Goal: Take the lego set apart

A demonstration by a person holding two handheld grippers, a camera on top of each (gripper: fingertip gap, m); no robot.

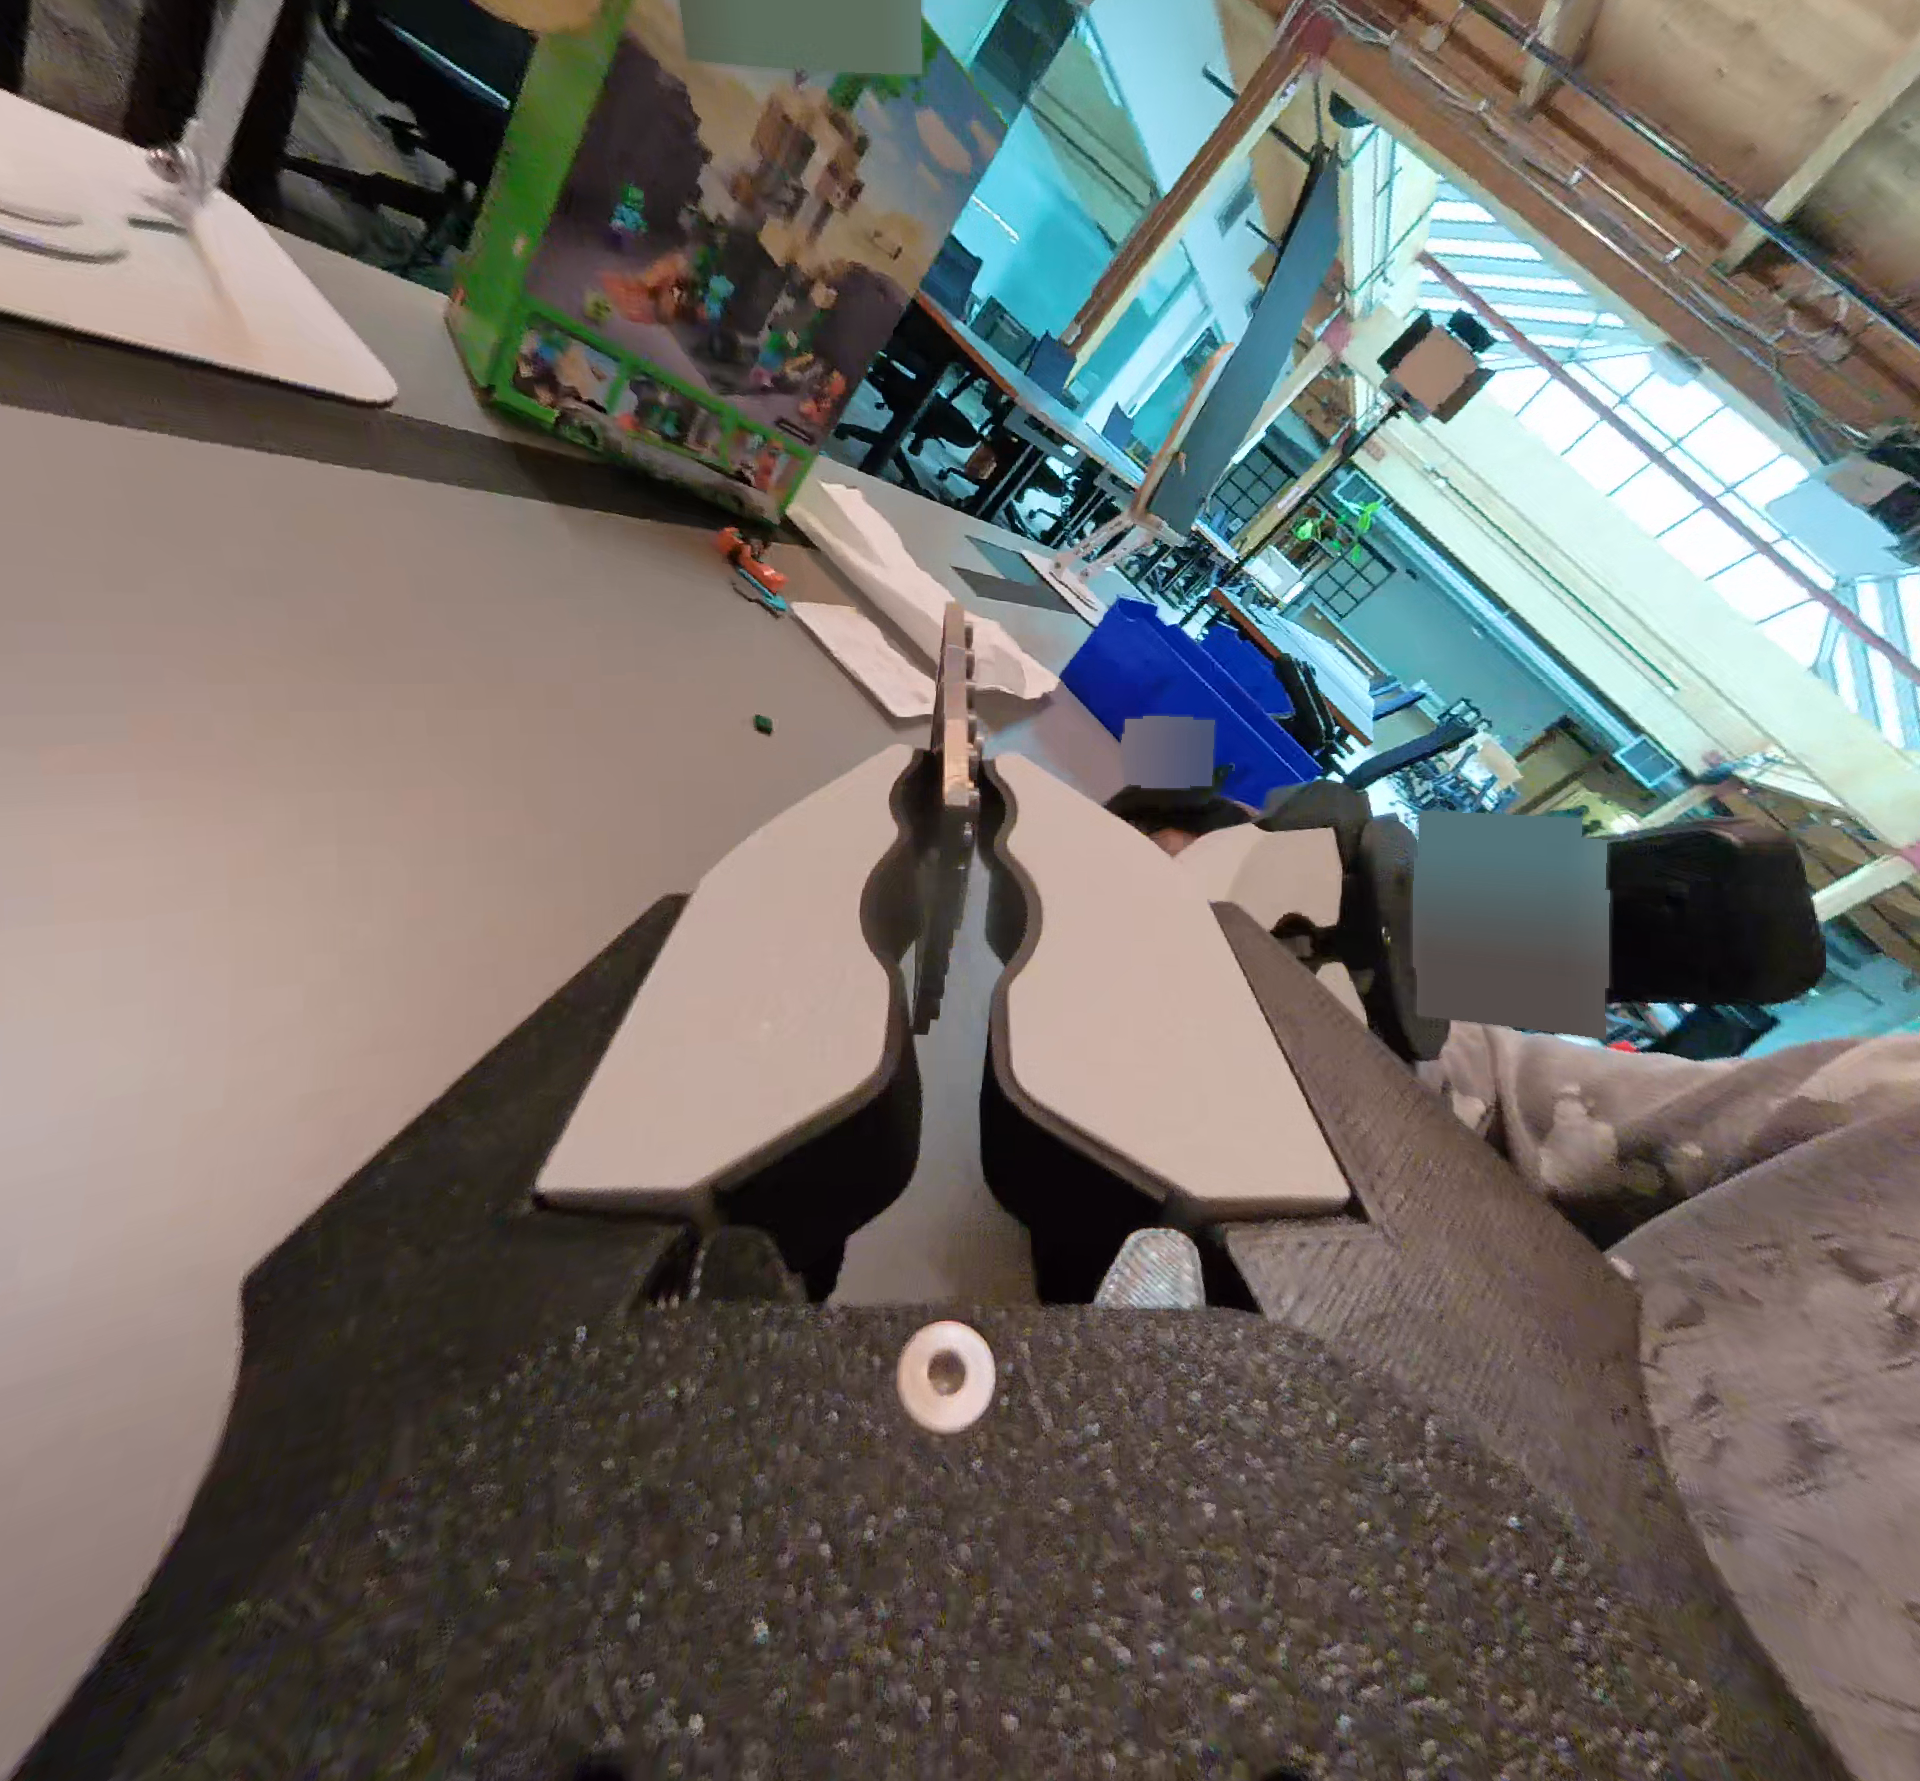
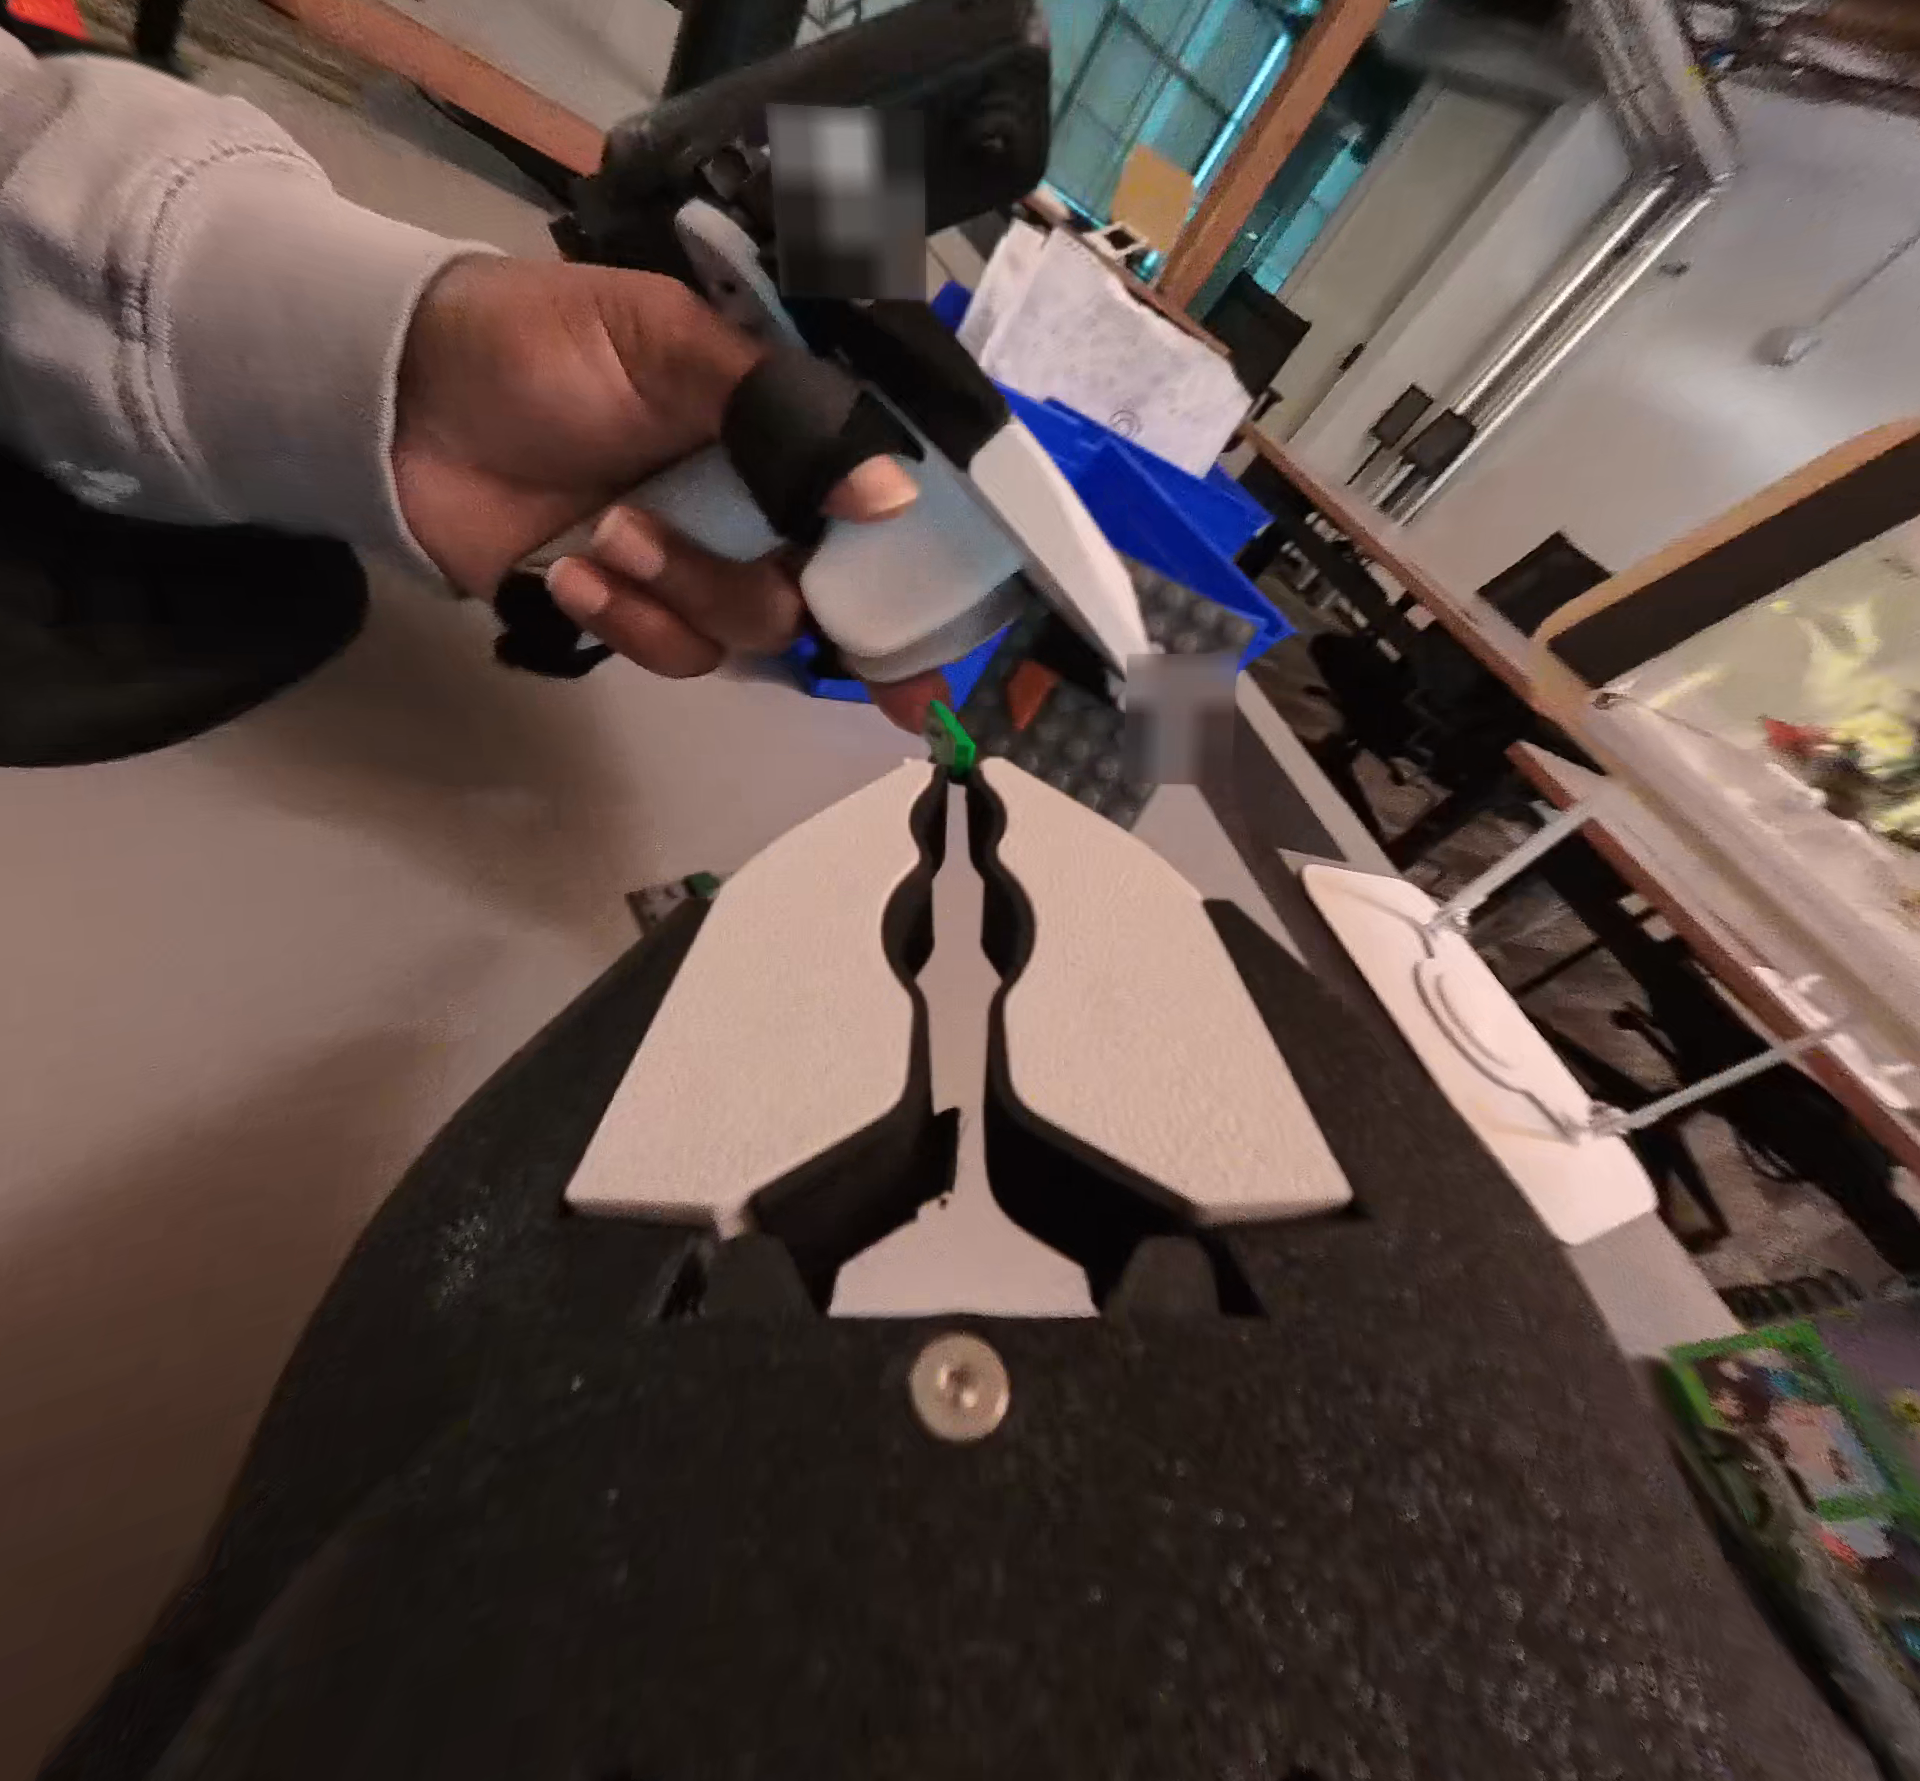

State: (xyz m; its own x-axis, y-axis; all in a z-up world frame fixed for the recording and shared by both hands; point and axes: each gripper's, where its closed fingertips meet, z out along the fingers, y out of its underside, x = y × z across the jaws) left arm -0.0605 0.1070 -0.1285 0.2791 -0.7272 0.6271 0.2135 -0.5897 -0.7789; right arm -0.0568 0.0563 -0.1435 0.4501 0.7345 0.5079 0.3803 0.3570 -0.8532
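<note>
My left gripper [image 1: 961,775] is shut on a grey studded lego plate [image 1: 956,703], held edge-on above the grey table. In the right wrist view the same plate [image 2: 1101,744] shows as a dark studded sheet beyond the fingers, partly hidden by a blurred patch. My right gripper [image 2: 956,773] is shut on a small green lego piece [image 2: 951,739] at its fingertips, close to the plate. The left gripper's body, held by a hand [image 2: 582,474], is above it. A tiny dark green piece [image 1: 764,721] and small orange pieces [image 1: 750,559] lie on the table.
A green lego box [image 1: 707,277] stands at the back of the grey table [image 1: 312,744]; it also shows in the right wrist view [image 2: 1808,1430]. A blue bin [image 1: 1184,682], white paper sheets [image 1: 894,588] and a white tray [image 1: 208,297] lie around. The grippers' ends are close to 6 centimetres from one another.
</note>
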